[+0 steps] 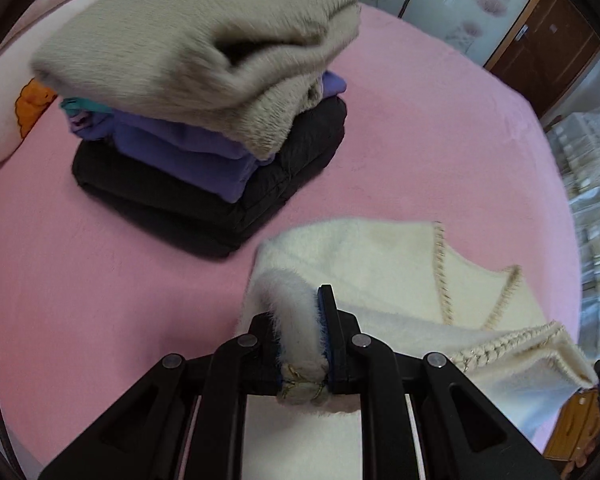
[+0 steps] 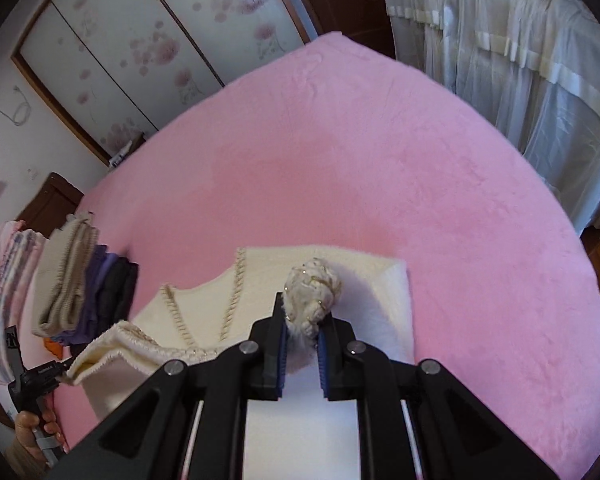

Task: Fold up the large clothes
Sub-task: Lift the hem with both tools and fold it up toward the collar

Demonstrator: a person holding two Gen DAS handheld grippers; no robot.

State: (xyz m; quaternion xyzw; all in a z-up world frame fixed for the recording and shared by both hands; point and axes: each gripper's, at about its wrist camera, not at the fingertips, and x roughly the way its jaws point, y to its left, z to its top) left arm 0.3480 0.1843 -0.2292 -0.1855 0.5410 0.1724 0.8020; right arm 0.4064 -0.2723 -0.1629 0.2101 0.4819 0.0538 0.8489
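A fuzzy cream garment with braided trim [image 1: 400,280] lies partly folded on the pink bed [image 1: 100,280]. My left gripper [image 1: 302,344] is shut on a bunched edge of it. My right gripper [image 2: 302,328] is shut on another bunched edge of the same cream garment [image 2: 204,304], held just above the bed. The other gripper [image 2: 40,376] shows at the lower left of the right wrist view, holding the garment's far corner.
A pile of folded clothes stands on the bed: beige fuzzy sweater [image 1: 196,48] on top, purple garment [image 1: 188,152], black garment [image 1: 220,196] below. The same pile [image 2: 88,288] shows in the right wrist view. A pillow [image 1: 8,120], wardrobe doors [image 2: 140,48] and curtains [image 2: 520,60] surround the bed.
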